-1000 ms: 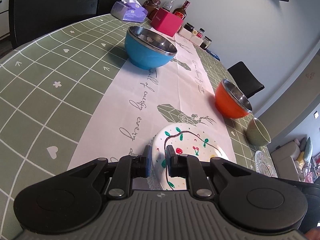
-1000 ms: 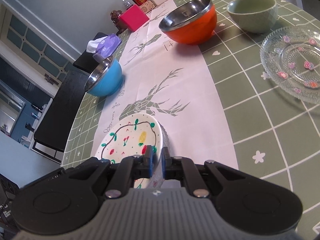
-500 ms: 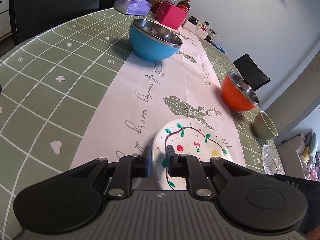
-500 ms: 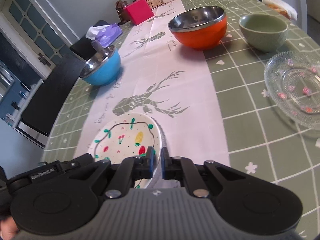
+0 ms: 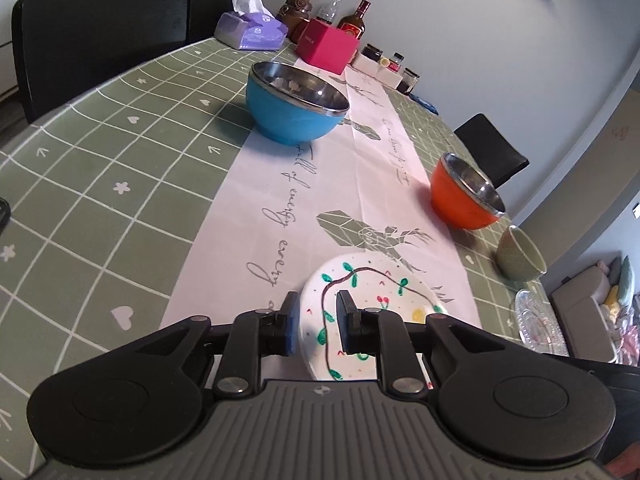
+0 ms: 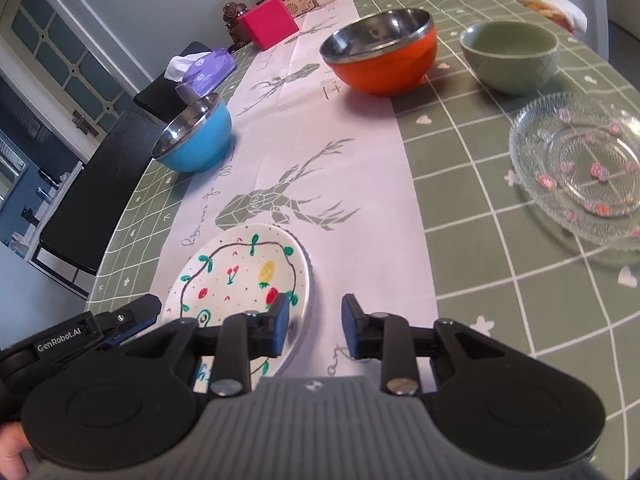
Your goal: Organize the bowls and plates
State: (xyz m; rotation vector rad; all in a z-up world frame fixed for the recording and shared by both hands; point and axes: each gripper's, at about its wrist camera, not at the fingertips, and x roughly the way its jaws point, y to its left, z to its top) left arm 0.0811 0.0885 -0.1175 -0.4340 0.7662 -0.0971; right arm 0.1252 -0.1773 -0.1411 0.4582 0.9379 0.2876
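Observation:
A white painted plate [image 5: 372,304] [image 6: 244,276] lies on the pale table runner. My left gripper [image 5: 314,322] is shut on the plate's near left rim, one finger above and one below; it also shows in the right wrist view [image 6: 132,316]. My right gripper [image 6: 314,324] is open, its jaws astride the plate's right rim and not touching it. A blue bowl [image 5: 294,104] [image 6: 194,140], an orange bowl [image 5: 466,194] [image 6: 380,54], a green bowl [image 5: 520,254] [image 6: 510,56] and a clear glass plate [image 6: 580,172] [image 5: 538,320] stand apart on the table.
At the table's far end are a pink box [image 5: 326,46], a purple tissue pack [image 5: 250,30], bottles and small jars [image 5: 384,66]. Black chairs [image 5: 100,36] stand along the left side and another [image 5: 490,152] on the right.
My right gripper has opened and let go of the plate's rim. The plate sits lower on the runner, and my left gripper keeps its hold.

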